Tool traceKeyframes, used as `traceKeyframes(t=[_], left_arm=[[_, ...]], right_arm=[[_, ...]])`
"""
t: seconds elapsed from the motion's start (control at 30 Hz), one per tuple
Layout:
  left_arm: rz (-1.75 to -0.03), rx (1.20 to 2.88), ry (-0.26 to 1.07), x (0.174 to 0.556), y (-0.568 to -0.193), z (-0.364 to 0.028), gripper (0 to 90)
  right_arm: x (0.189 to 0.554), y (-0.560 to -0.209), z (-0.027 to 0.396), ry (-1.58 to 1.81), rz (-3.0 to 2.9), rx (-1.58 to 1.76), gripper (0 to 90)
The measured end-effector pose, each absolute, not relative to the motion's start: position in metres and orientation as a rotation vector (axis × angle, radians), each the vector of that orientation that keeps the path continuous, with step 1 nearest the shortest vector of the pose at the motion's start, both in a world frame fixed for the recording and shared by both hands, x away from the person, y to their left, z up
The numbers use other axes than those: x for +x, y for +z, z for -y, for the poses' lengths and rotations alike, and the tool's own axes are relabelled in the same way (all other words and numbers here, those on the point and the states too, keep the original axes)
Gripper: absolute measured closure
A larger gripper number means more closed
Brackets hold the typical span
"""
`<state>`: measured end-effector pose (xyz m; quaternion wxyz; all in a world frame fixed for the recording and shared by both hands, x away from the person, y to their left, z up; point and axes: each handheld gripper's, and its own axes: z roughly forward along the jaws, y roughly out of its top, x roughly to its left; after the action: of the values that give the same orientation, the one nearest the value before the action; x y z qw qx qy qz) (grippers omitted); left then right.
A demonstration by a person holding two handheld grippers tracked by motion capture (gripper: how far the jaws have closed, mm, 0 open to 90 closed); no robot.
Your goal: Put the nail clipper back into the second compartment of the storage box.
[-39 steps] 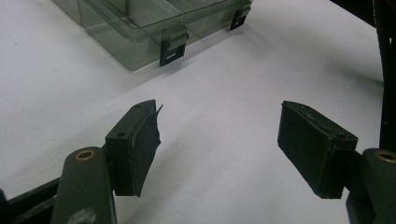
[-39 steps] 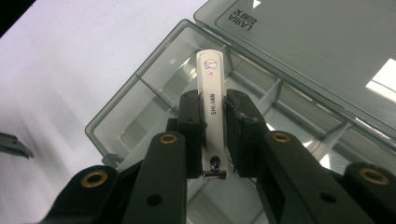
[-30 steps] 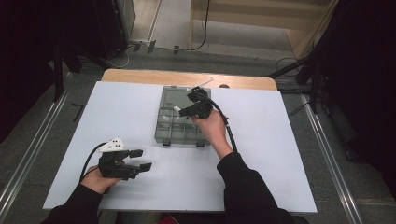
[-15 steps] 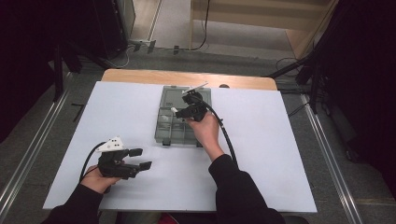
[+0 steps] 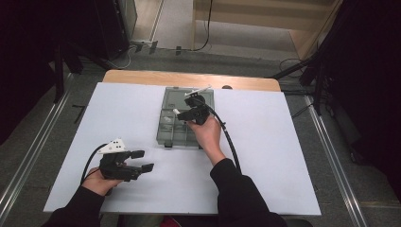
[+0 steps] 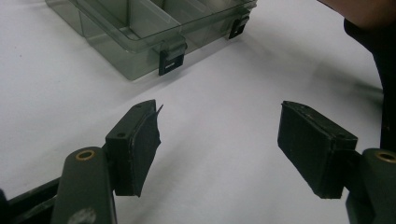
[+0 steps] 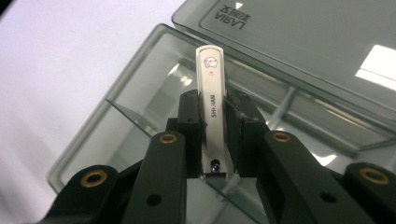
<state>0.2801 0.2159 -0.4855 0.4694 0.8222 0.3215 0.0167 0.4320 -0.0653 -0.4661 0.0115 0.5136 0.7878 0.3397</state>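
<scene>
Right gripper (image 7: 214, 135): its jaws are clamped on a slim silver nail clipper (image 7: 212, 100), one pad pressing each long side.
Nail clipper: held over an open compartment of the clear organizer box (image 5: 166, 130); its near end sinks between the pads, so how far it runs back into the grip is hidden. The printed word on it is partly unreadable.
Nail clipper from above: in the high view it is a small pale sliver at the right gripper (image 5: 191, 109), too small to make out in detail.
Organizer box: sits on the white table (image 5: 283, 161) with its lid (image 7: 327, 42) swung open; the right hand (image 5: 206, 135) covers part of the near compartments, and small pale contents in one compartment cannot be identified.
Box in left gripper view: only its near corner with two dark latches (image 6: 170, 59) is seen; the rest is cut off at the top edge.
Left gripper (image 6: 219, 140): jaws spread wide with nothing between them, low over bare table, well apart from the box.
Left hand (image 5: 97, 179): partly hidden under the gripper body.
</scene>
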Motion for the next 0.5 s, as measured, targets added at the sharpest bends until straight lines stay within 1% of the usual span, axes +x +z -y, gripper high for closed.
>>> traceKeyframes(t=[0.3,0.5], left_arm=[[-0.777,2.021,0.037,0.2808,-0.4856,-0.2141,29.0],[-0.777,2.024,0.042,0.2813,-0.4851,-0.2125,29.0]], right_arm=[[0.4257,-0.4678,0.0639,1.090,-2.430,1.593,77.8],[0.4242,-0.4712,0.0682,1.099,-2.409,1.576,74.5]])
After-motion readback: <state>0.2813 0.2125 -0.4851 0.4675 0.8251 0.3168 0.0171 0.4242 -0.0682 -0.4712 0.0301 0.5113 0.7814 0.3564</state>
